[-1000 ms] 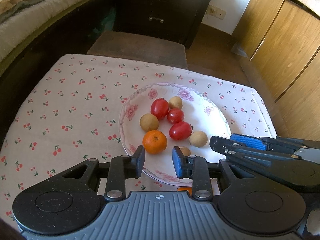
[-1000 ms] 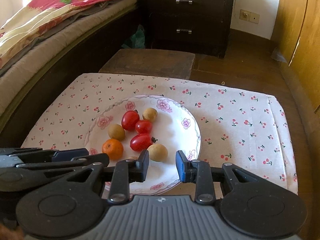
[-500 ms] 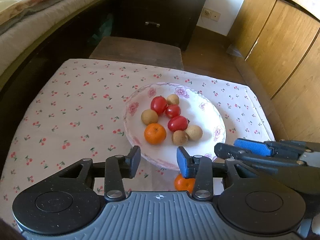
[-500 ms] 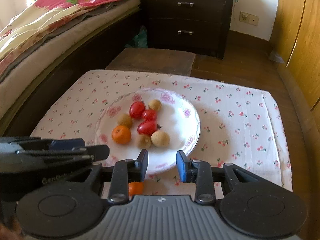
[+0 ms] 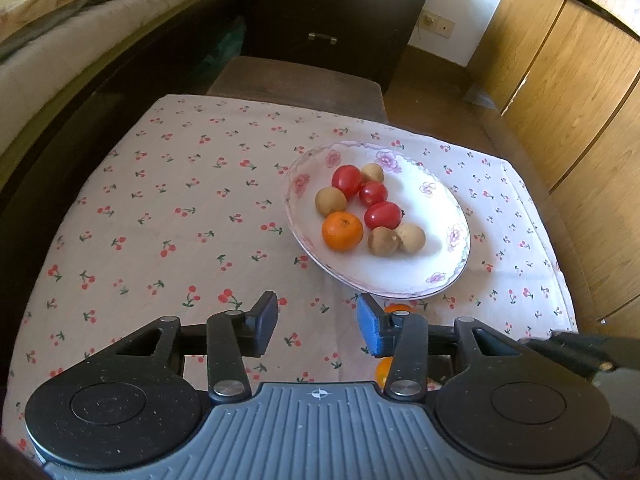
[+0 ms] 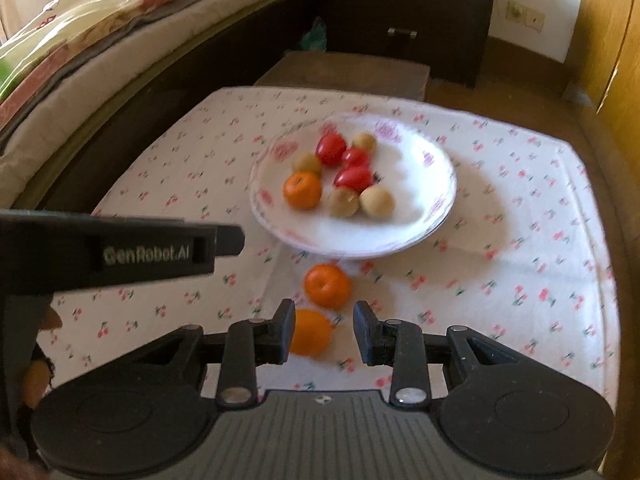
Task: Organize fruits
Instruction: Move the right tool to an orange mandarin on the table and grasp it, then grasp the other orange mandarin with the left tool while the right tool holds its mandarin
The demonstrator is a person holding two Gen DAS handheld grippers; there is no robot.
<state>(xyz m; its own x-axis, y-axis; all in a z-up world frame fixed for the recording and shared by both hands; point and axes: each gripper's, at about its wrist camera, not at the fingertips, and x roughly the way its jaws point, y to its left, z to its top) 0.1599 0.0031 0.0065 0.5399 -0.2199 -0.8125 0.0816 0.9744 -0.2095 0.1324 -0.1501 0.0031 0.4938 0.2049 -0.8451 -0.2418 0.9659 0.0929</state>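
Left hand-held gripper [image 5: 317, 326] tilted downward, jaws opening, empty

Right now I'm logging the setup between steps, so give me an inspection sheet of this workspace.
Surface: cherry-print cloth, flat.
Job's things: floral plate holds one orange, three red tomatoes, four brown fruits; two oranges lie on the cloth before it.
Clutter: nothing seen.
Grippers: left gripper jaws opening, nothing between; right gripper narrowly apart, empty above the nearest orange.
Cables: nothing seen.
Surroundings: bed, dark drawers, wooden cabinets.
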